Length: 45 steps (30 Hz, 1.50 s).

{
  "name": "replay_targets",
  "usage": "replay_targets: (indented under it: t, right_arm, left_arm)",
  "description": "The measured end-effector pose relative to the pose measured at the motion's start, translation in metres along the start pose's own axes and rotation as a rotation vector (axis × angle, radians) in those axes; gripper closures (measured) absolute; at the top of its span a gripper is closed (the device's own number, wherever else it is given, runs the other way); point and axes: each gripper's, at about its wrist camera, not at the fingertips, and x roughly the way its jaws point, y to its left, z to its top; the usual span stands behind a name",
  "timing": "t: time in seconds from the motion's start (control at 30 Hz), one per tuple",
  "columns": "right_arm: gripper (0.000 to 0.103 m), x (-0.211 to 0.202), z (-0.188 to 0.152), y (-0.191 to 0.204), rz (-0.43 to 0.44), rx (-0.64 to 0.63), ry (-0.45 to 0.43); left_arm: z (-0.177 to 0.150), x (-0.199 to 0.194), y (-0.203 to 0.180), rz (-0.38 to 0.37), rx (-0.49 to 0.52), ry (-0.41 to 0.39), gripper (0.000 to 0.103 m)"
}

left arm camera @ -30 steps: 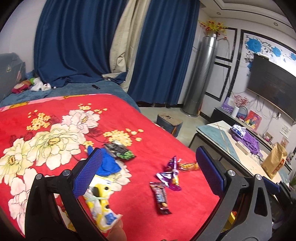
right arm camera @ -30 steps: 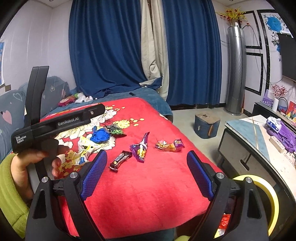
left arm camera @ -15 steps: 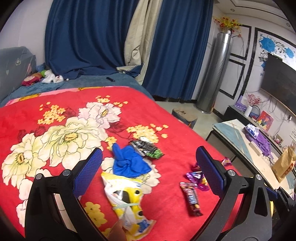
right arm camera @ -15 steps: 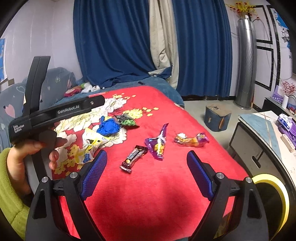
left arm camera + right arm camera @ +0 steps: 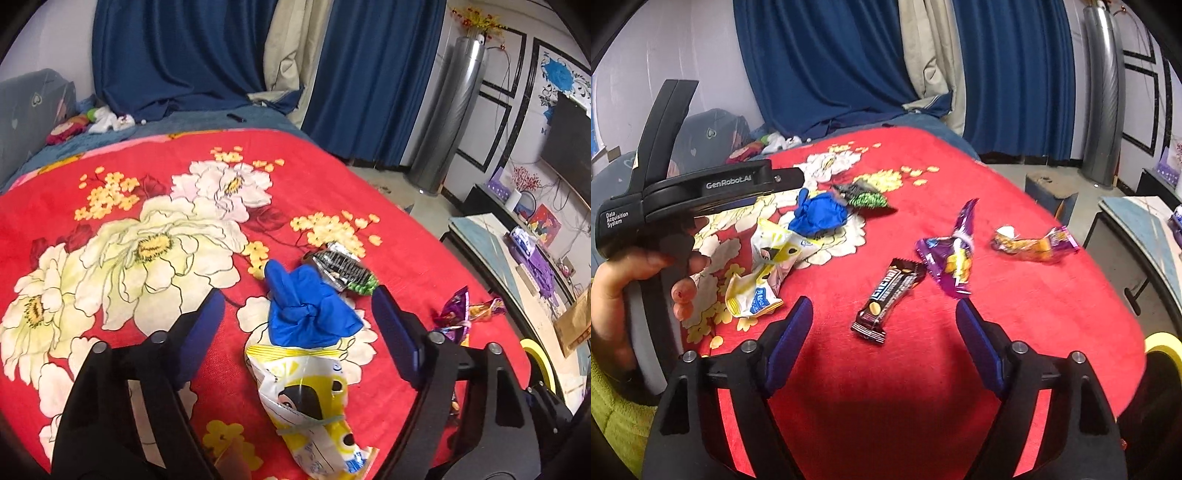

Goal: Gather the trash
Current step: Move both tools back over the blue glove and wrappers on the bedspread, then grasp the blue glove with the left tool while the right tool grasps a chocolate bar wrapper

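A: What trash lies on the red flowered blanket [image 5: 110,177]?

B: A crumpled blue glove [image 5: 306,314] sits near the middle, its edge overlapping a flattened yellow and white snack bag [image 5: 314,398]. Just behind the glove lies a black and green wrapper [image 5: 343,267].

A: Anything further right?

B: A dark brown chocolate bar wrapper [image 5: 888,299] lies diagonally, its top end touching a purple wrapper [image 5: 951,258] with one corner sticking up. An orange and purple wrapper [image 5: 1032,243] lies apart, near the bed's edge.

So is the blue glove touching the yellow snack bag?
Touching. The left wrist view shows the blue glove lying over the top edge of the yellow snack bag, no blanket visible between them.
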Motion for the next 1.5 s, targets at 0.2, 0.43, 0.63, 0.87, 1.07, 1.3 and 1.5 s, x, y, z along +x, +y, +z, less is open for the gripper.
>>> replay_targets:
  t: [0.2, 0.43, 0.63, 0.87, 1.07, 1.3, 1.5]
  right_arm:
    - [0.040, 0.018, 0.001, -0.003, 0.026, 0.042, 0.031]
    - [0.070, 0.022, -0.010, -0.014, 0.045, 0.068, 0.061]
    - [0.084, 0.011, -0.016, -0.020, 0.082, 0.083, 0.052]
    - [0.084, 0.000, -0.023, -0.018, 0.093, 0.084, 0.047]
    - [0.084, -0.006, -0.025, -0.016, 0.104, 0.089, 0.043]
    - [0.084, -0.011, -0.027, -0.013, 0.112, 0.085, 0.034]
    - [0.084, -0.023, -0.026, -0.013, 0.125, 0.079, 0.005]
  left_arm:
    - [-0.002, 0.015, -0.001, -0.004, 0.002, 0.044, 0.037]
    - [-0.005, 0.027, -0.004, 0.000, 0.000, 0.072, 0.043]
    - [-0.010, 0.030, -0.001, 0.011, -0.013, 0.089, 0.053]
    - [-0.012, 0.031, -0.001, 0.007, -0.018, 0.102, 0.080]
    - [-0.016, 0.022, -0.002, -0.026, -0.021, 0.097, 0.091]
    - [-0.016, 0.001, -0.009, -0.081, -0.018, 0.060, 0.095]
    - [-0.011, -0.018, -0.018, -0.126, -0.006, 0.032, 0.096]
